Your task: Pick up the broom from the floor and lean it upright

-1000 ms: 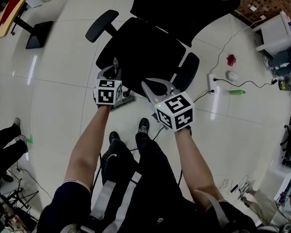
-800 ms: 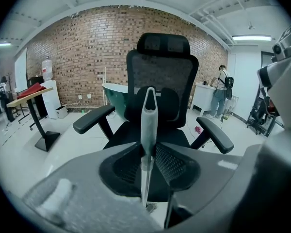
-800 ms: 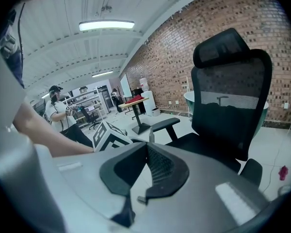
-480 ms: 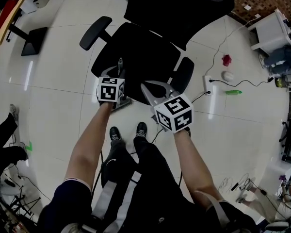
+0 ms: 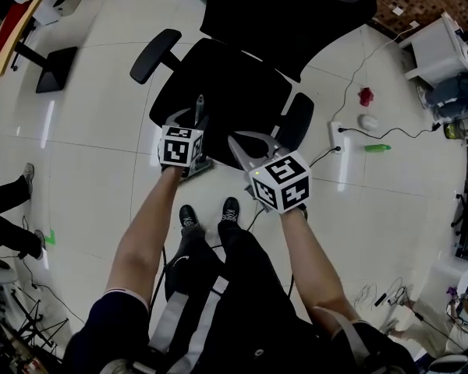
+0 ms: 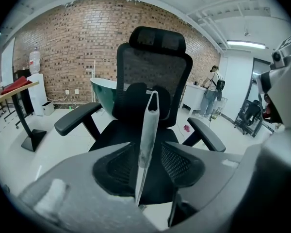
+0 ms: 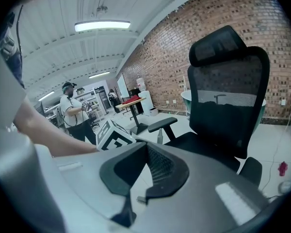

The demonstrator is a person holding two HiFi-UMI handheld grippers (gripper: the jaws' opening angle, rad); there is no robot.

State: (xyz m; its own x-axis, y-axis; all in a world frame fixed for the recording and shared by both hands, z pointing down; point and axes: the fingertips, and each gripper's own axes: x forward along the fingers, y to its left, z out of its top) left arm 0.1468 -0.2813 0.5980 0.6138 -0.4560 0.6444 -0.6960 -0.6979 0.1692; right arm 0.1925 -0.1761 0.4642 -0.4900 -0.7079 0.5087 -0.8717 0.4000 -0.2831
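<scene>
The broom's grey handle (image 6: 148, 130) stands upright between the jaws of my left gripper (image 6: 148, 168), with a gap on each side. The jaws are opening and the pads do not press on it. In the head view the handle (image 5: 200, 106) rests against the front edge of the black office chair's seat (image 5: 226, 84). The broom's head (image 5: 203, 164) sits on the floor just below my left gripper (image 5: 192, 120). My right gripper (image 5: 246, 143) hovers to the right, over the seat's front edge. Its fingertips meet with nothing between them (image 7: 145, 149).
The chair's two armrests (image 5: 155, 45) (image 5: 295, 121) flank the seat. A power strip (image 5: 337, 135) with cables, a green bottle (image 5: 381, 148), a red object (image 5: 364, 96) and a white ball (image 5: 366, 121) lie on the tiles at right. A desk foot (image 5: 51, 57) stands far left.
My left gripper has shifted slightly right toward the chair and its jaws have spread off the broom handle, which now leans on the seat. The right gripper has stayed put.
</scene>
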